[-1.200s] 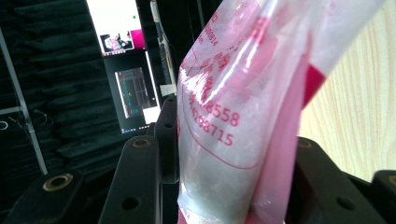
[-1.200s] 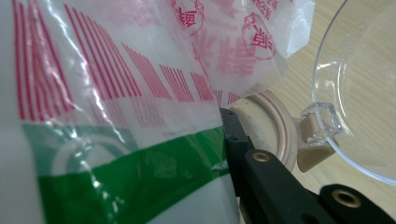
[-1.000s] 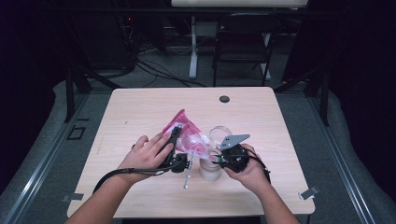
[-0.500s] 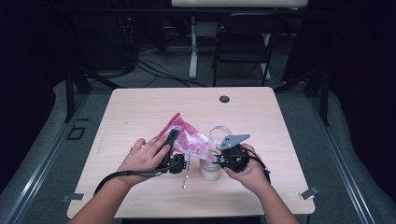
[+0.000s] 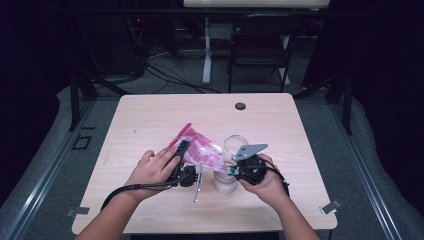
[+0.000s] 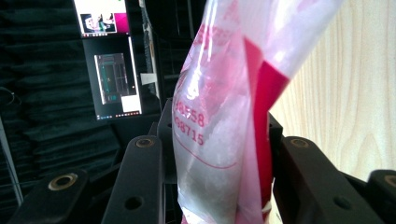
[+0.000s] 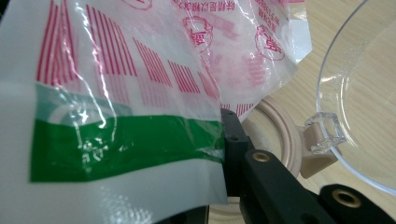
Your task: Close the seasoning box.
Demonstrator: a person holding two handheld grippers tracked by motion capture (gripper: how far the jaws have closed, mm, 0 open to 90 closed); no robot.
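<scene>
Keeping both grippers clenched on the pink bag (image 5: 197,150), the left gripper (image 6: 210,186) at its sealed end and the right gripper (image 7: 224,154) by the open corner, pour slowly into the jar (image 7: 275,135) just beyond the right jaws.

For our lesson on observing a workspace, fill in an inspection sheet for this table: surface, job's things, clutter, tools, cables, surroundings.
Surface: pale wooden table, round dark grommet near far edge.
Job's things: pink-printed plastic bag held over a jar with its clear hinged lid open.
Clutter: a spoon lying beside the jar.
Tools: left tool shut on the bag; right tool gripping the bag's green-striped end.
Cables: one trails from the left tool.
Surroundings: dark room, folding chair behind the table.
</scene>
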